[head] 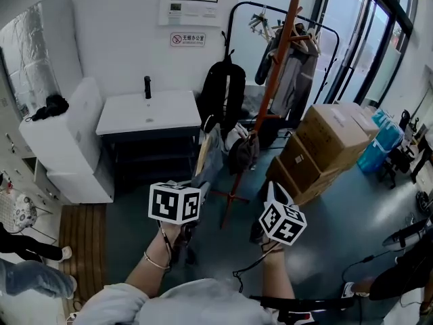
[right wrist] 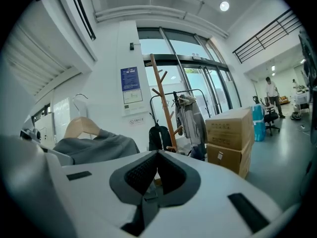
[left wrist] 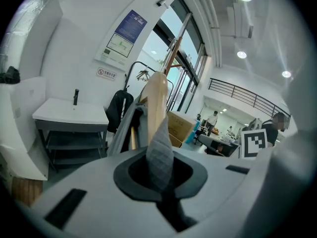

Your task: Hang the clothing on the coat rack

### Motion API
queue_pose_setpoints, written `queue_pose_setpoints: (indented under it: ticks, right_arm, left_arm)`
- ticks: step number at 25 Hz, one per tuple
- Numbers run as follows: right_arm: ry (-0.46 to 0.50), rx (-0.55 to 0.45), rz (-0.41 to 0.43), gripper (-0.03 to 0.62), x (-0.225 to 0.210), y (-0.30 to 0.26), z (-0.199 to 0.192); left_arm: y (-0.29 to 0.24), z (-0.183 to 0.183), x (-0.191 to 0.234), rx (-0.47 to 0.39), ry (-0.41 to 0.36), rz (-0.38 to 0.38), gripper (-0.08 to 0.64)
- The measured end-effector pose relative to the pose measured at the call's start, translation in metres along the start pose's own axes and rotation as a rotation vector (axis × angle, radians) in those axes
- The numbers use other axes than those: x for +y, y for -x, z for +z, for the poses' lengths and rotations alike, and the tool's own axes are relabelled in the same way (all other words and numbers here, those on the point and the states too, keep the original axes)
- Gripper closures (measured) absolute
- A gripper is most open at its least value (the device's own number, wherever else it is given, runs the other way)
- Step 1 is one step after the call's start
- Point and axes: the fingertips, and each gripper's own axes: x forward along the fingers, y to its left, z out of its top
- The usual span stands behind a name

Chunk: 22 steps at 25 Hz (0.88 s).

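A grey garment (head: pixel 212 156) hangs on a wooden hanger (head: pixel 201 153) just ahead of my left gripper (head: pixel 197 189). In the left gripper view the left gripper (left wrist: pixel 159 168) is shut on a fold of the grey garment (left wrist: pixel 159 155), and the pale wooden hanger (left wrist: pixel 156 100) rises above it. My right gripper (head: pixel 273 195) is beside it on the right, shut, with nothing seen between its jaws (right wrist: pixel 156 175). The orange-brown wooden coat rack (head: pixel 272 80) stands a step ahead and carries a grey jacket (head: pixel 292 66). From the right gripper view the garment (right wrist: pixel 96 146) lies to the left.
A black rolling rail (head: pixel 237 19) and a black backpack (head: pixel 222 93) stand behind the coat rack. A white table (head: pixel 150 112) is at the left, stacked cardboard boxes (head: pixel 326 146) at the right. More bags hang low on the rack (head: pixel 242 151).
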Motion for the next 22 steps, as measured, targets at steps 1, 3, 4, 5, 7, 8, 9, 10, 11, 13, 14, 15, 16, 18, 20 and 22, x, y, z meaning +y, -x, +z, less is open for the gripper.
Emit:
queue_pose_setpoints:
  ticks: [1, 3, 4, 5, 7, 8, 9, 10, 11, 13, 14, 15, 16, 18, 20, 22]
  right_arm:
    - [0.0, 0.001, 0.003, 0.569, -0.003, -0.005, 0.001]
    - [-0.004, 0.001, 0.009, 0.569, -0.009, -0.016, 0.004]
    - [-0.006, 0.0, 0.012, 0.569, -0.012, -0.021, 0.006]
    - [-0.008, -0.001, 0.016, 0.569, -0.015, -0.026, 0.007]
    - [-0.011, -0.001, 0.023, 0.569, -0.021, -0.035, 0.009]
    - [-0.013, 0.0, 0.025, 0.569, -0.025, -0.04, 0.009]
    - [-0.016, 0.0, 0.027, 0.569, -0.028, -0.044, 0.009]
    - [-0.02, 0.0, 0.029, 0.569, -0.032, -0.048, 0.01]
    - [-0.023, 0.0, 0.03, 0.569, -0.036, -0.052, 0.011]
    - [-0.026, -0.001, 0.032, 0.569, -0.043, -0.059, 0.013]
    - [-0.025, 0.0, 0.034, 0.569, -0.045, -0.062, 0.014]
    - [-0.025, 0.0, 0.037, 0.569, -0.047, -0.065, 0.015]
    - [-0.023, 0.0, 0.04, 0.569, -0.049, -0.068, 0.016]
    - [-0.023, 0.0, 0.043, 0.569, -0.053, -0.074, 0.017]
    - [-0.03, 0.001, 0.041, 0.569, -0.058, -0.08, 0.017]
    - [-0.039, 0.004, 0.038, 0.569, -0.061, -0.085, 0.015]
  left_arm:
    - [-0.005, 0.002, 0.001, -0.002, 0.002, 0.004, 0.536]
    - [-0.013, 0.006, 0.003, -0.007, 0.01, 0.015, 0.536]
    - [-0.018, 0.008, 0.004, -0.008, 0.014, 0.021, 0.537]
    - [-0.023, 0.011, 0.006, -0.009, 0.017, 0.027, 0.537]
    - [-0.031, 0.018, 0.006, -0.018, 0.013, 0.033, 0.536]
    - [-0.034, 0.022, 0.006, -0.026, 0.007, 0.035, 0.536]
    - [-0.038, 0.025, 0.006, -0.031, 0.005, 0.039, 0.537]
    - [-0.042, 0.027, 0.007, -0.032, 0.009, 0.046, 0.537]
    - [-0.046, 0.027, 0.008, -0.03, 0.015, 0.056, 0.536]
    - [-0.052, 0.029, 0.01, -0.031, 0.017, 0.072, 0.537]
    - [-0.054, 0.032, 0.011, -0.035, 0.015, 0.078, 0.537]
    - [-0.056, 0.035, 0.011, -0.04, 0.013, 0.083, 0.536]
    - [-0.058, 0.038, 0.012, -0.046, 0.011, 0.088, 0.535]
    - [-0.061, 0.043, 0.012, -0.055, 0.005, 0.095, 0.535]
    - [-0.064, 0.046, 0.012, -0.059, -0.006, 0.101, 0.537]
    - [-0.068, 0.049, 0.014, -0.058, -0.014, 0.105, 0.537]
